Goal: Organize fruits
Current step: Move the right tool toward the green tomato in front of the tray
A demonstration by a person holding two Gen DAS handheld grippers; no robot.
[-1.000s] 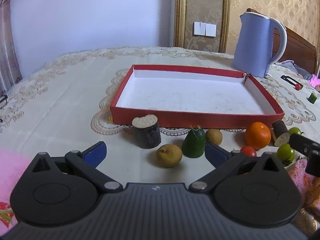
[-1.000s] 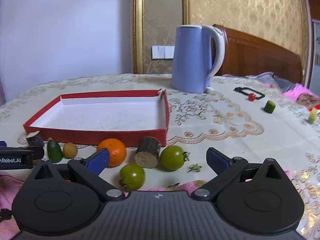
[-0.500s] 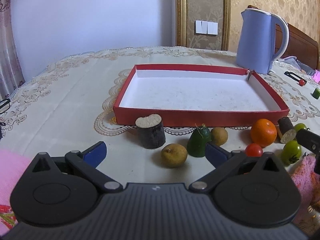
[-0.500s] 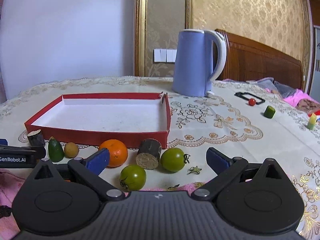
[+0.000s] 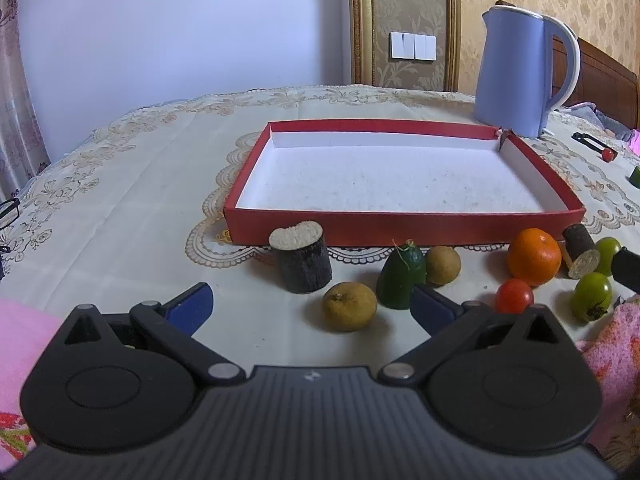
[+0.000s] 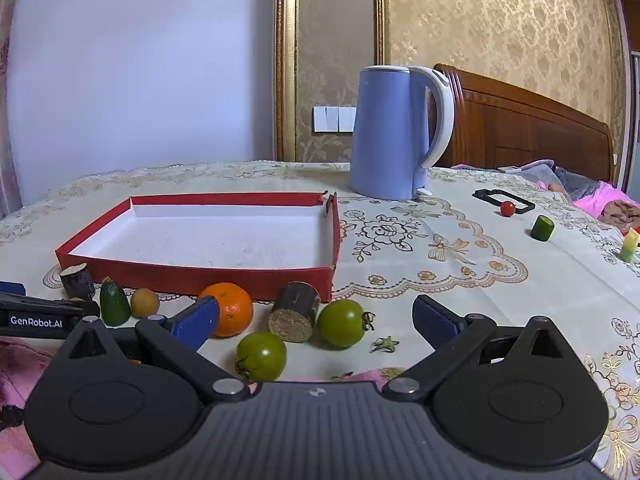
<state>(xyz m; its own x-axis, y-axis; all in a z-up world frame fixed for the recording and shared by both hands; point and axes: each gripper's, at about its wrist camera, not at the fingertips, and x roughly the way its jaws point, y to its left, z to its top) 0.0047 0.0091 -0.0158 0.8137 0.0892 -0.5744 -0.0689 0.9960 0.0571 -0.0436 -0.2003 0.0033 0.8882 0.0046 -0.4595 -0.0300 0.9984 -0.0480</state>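
A red tray [image 5: 400,227] with a white floor lies on the tablecloth; it also shows in the right wrist view [image 6: 192,274]. In front of it sit a dark stump piece [image 5: 304,264], a yellow-brown fruit [image 5: 350,306], a green fruit [image 5: 401,278], a small brown fruit [image 5: 442,265], an orange [image 5: 534,257], a red tomato [image 5: 515,295] and two green tomatoes [image 6: 262,356] [image 6: 342,323]. My left gripper [image 5: 310,304] is open and empty, just short of the yellow-brown fruit. My right gripper [image 6: 316,320] is open and empty, around the green tomatoes and a second stump piece [image 6: 295,312].
A blue kettle [image 6: 394,134] stands behind the tray's right corner. A small red fruit [image 6: 507,208] in a black frame, a green chunk [image 6: 542,228] and a yellow-green piece [image 6: 629,245] lie at the far right. Pink cloth [image 5: 612,344] lies at the near edge.
Both grippers have risen and tilted a little, so the tray and fruits sit lower in view. Both stay open. No fruit has moved.
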